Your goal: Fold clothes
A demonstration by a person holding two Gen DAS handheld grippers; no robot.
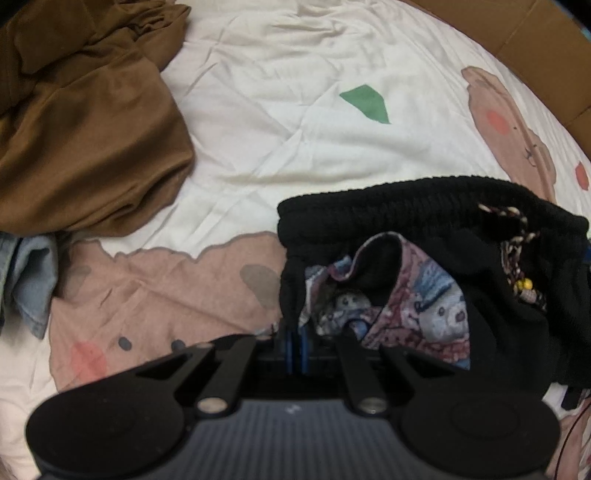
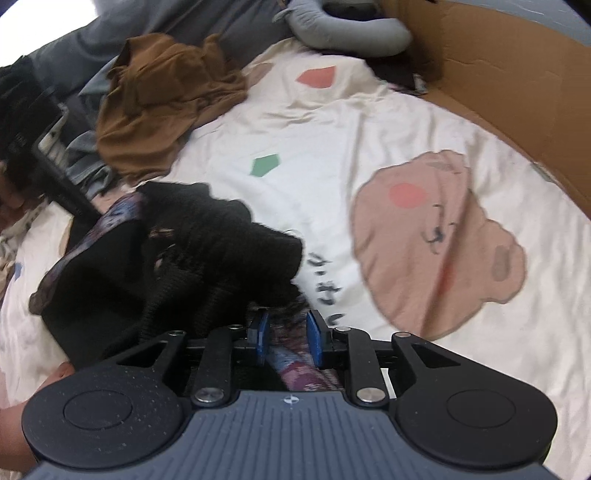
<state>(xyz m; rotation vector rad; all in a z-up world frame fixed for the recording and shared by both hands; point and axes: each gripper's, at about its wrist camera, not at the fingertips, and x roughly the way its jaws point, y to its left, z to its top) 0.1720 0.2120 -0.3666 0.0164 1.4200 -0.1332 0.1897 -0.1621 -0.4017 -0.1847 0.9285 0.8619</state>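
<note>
A: As the views stand, reading left to right: a blue denim piece [image 1: 33, 273] lies at nine o'clock of the left view, and a crumpled brown garment [image 1: 85, 122] at ten o'clock, both on the bed.

B: And the left tongs [image 1: 295, 345]?

A: Blue pads pressed nearly together, a black fabric edge running down into them. I judge them clamped on the black shorts [image 1: 424, 236], which have a ribbed waistband, a bear-print lining and a braided drawstring [image 1: 517, 236]. The shorts sit at three o'clock of that view, bunched and seemingly lifted.

B: Right tongs [image 2: 286, 338]?

A: Pads standing apart, the printed cloth lying between them. Whether they pinch it I cannot tell. The black bulk of the shorts sits at nine o'clock there; the view is blurred.

B: Step in hand?

A: Judgement only: the shorts are held and being arranged. They are not flat, no fold shows. The next move calls for a firm right-side hold and tension across the waistband before laying them down.

B: Surface, room?

A: Cream bedsheet [image 1: 277, 122] with bear and gem prints, wrinkled and soft. Cardboard [image 2: 517, 81] at one to two o'clock, a grey cushion [image 2: 351, 33] at twelve.
</note>
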